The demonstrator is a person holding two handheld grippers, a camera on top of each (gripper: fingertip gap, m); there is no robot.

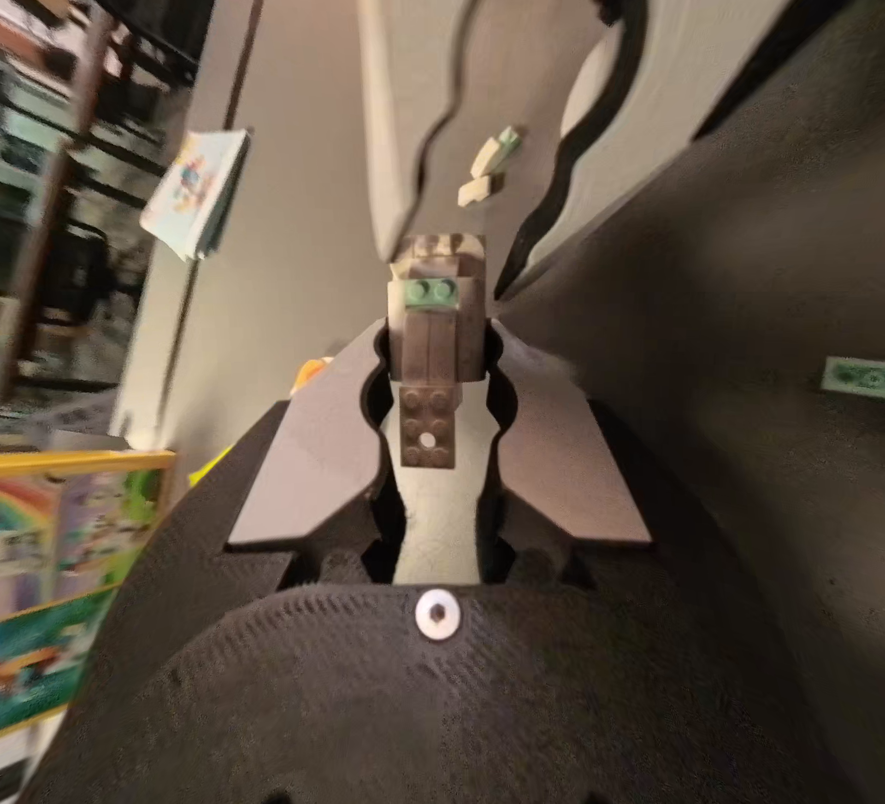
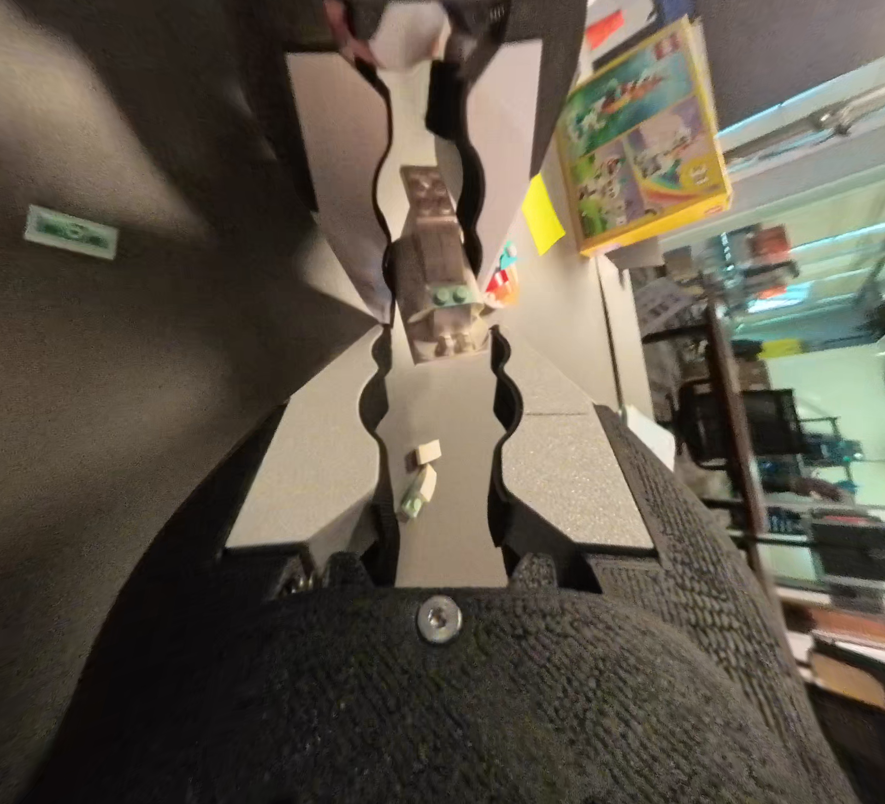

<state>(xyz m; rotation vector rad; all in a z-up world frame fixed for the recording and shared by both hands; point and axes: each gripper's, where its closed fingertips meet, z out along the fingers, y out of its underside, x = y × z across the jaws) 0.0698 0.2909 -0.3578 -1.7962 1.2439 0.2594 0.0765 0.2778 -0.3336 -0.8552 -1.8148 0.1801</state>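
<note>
My bench (image 2: 550, 326) is pale grey, with a bright toy box (image 2: 641, 144) standing at its far edge beside a yellow note (image 2: 543, 214). My left tongs (image 1: 438, 340) are clamped on a brown brick model (image 1: 438, 331) with a green two-stud plate on top, held up off the bench. My right tongs (image 2: 438, 340) face them, jaws spread apart, tips just beside the model's other end. Small loose cream and green bricks (image 2: 424, 477) lie on the bench under my right tongs.

Left claw (image 1: 438, 340) clamped; right claw (image 2: 438, 336) parted, tips facing.
</note>
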